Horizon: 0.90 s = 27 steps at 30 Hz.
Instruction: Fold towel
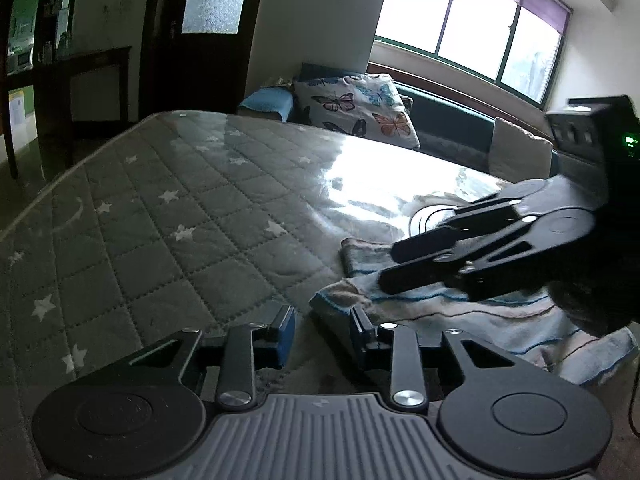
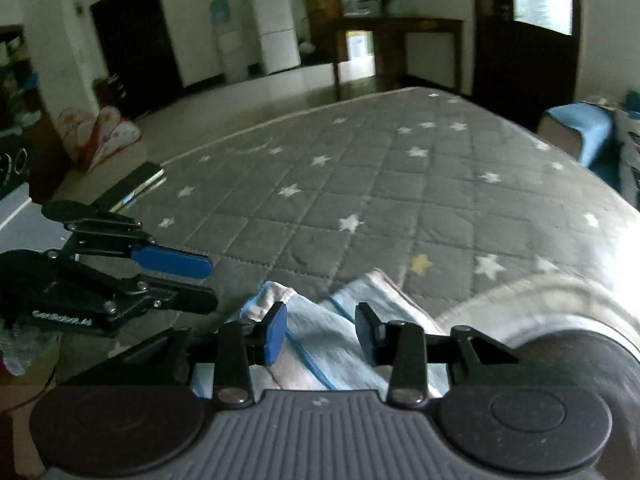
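A pale towel [image 1: 460,312] with blue stripes lies crumpled on the near right part of a grey quilted mattress [image 1: 180,208] printed with white stars. My left gripper [image 1: 322,332] is open just left of the towel's corner, nothing between its fingers. My right gripper [image 1: 388,267] reaches in from the right, low over the towel. In the right wrist view the towel [image 2: 320,332] lies under and between the fingers of my right gripper [image 2: 322,332], whose jaws stand wide apart. At the left of that view, my left gripper [image 2: 212,285] is open over the mattress [image 2: 380,184].
A butterfly pillow [image 1: 360,108] and a blue cushion [image 1: 266,104] lie at the mattress's far edge under a bright window [image 1: 472,24]. A round whitish object [image 2: 540,300] sits right of the towel. Books [image 2: 136,186] lie on the floor beside the mattress.
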Each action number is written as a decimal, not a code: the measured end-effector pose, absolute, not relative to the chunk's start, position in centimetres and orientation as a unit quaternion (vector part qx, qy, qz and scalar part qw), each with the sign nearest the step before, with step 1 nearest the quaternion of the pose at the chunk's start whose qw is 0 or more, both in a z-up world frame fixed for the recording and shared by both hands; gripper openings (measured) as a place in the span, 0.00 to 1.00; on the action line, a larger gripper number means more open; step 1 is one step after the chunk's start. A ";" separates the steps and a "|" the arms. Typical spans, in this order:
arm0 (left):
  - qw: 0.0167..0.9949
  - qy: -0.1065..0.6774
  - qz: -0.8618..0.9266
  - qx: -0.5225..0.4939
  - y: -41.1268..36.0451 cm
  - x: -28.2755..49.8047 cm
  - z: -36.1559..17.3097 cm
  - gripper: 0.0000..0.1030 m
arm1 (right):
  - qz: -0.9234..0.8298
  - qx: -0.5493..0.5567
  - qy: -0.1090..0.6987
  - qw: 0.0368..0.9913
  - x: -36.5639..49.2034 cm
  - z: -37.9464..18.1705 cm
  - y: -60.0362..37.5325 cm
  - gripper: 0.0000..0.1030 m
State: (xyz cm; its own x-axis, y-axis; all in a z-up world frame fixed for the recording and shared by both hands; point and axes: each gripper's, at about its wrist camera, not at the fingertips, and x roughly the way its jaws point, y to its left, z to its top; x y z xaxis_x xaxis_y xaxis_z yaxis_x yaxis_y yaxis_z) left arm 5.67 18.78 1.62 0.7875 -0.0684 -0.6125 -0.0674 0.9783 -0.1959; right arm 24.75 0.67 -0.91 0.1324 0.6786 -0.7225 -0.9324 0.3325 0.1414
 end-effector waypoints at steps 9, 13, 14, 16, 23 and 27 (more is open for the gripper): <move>0.937 0.331 0.003 -0.108 19.2 5.7 1.2 0.31 | 0.576 -0.179 0.374 0.705 25.6 -2.2 2.5 0.33; 0.936 0.335 0.006 -0.108 19.2 5.8 0.9 0.31 | 0.581 -0.178 0.375 0.700 25.3 -2.3 2.1 0.14; 0.936 0.336 0.007 -0.107 19.2 5.9 0.9 0.31 | 0.580 -0.178 0.369 0.704 25.1 -2.1 1.9 0.06; 0.936 0.335 0.006 -0.107 19.0 6.0 1.0 0.31 | 0.577 -0.163 0.363 0.713 25.0 -1.4 1.2 0.04; 0.939 0.327 -0.013 -0.107 18.4 6.7 1.3 0.30 | 0.573 -0.119 0.333 0.740 24.5 1.7 -2.1 0.02; 0.942 0.309 -0.040 -0.124 18.3 6.6 2.1 0.30 | 0.569 -0.110 0.316 0.751 23.9 3.5 -3.4 0.02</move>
